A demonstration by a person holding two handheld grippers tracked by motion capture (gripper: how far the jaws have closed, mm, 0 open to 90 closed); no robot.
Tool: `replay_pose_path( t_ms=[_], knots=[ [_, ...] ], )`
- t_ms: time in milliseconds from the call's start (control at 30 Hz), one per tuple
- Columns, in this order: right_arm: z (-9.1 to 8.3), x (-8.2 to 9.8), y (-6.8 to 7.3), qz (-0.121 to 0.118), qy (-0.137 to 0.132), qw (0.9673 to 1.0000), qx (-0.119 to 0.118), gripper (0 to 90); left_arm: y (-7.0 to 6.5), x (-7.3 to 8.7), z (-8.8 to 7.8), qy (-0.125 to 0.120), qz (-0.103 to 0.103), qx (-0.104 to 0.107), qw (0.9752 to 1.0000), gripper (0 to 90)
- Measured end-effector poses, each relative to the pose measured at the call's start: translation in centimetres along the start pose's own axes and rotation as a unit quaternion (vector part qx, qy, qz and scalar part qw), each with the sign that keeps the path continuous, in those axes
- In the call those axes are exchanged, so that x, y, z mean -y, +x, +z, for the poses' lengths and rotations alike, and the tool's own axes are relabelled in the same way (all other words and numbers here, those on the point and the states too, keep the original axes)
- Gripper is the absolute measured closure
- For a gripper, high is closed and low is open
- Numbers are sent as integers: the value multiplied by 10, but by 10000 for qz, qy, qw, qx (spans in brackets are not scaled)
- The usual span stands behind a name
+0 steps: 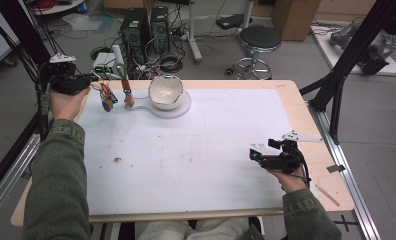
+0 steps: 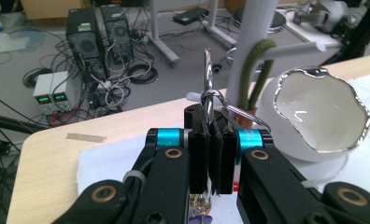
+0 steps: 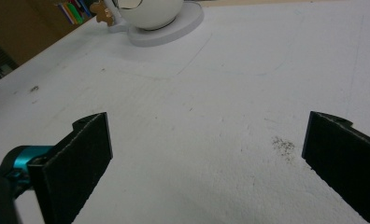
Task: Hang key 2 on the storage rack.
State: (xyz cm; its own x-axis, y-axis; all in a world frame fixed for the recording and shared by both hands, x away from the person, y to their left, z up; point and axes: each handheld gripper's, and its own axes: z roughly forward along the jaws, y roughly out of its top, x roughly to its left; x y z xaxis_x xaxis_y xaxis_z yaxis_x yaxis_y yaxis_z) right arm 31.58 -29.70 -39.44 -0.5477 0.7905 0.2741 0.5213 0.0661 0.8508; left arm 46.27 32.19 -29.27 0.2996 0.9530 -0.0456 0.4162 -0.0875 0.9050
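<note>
At the table's far left corner, my left gripper [image 1: 92, 81] is shut on the metal ring [image 2: 209, 100] of a keychain. The keychain's multicoloured charm [image 1: 107, 103] dangles below the jaws, just above the white mat. Right beside it stands a white peg stand [image 2: 255, 42], with a green cord [image 2: 251, 70] and a brown charm [image 1: 129, 100] hanging from it. A white bowl with a wavy silver rim [image 1: 166, 91] sits on the stand's round base [image 1: 182, 110]. My right gripper [image 1: 255, 155] rests low over the mat near the right edge. It is open [image 3: 206, 158] with nothing between its pads.
A white mat [image 1: 196, 150] covers most of the wooden table [image 1: 291, 95]. A small speck of dirt [image 1: 117, 160] lies on its left part. Beyond the far edge are computer towers [image 1: 136, 30], cables and a stool [image 1: 258, 42]. A black frame post [image 1: 336, 85] stands at the right.
</note>
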Motion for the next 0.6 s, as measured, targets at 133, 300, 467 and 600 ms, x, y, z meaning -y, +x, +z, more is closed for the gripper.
replay_pose_path(
  t_ms=[133,300,467,600],
  knots=[
    [0,1,-1,15,5,10000,-14,6,5,0,-3,9,-58,-120,9999,869],
    [1,1,-1,65,15,10000,-19,6,8,0,-8,0,-44,-240,9997,870],
    [2,1,-1,52,10,10000,-60,6,12,1,-5,31,-74,-297,9995,869],
    [2,1,-2,77,15,10000,-52,6,10,2,2,36,-92,-262,9996,870]
  ],
)
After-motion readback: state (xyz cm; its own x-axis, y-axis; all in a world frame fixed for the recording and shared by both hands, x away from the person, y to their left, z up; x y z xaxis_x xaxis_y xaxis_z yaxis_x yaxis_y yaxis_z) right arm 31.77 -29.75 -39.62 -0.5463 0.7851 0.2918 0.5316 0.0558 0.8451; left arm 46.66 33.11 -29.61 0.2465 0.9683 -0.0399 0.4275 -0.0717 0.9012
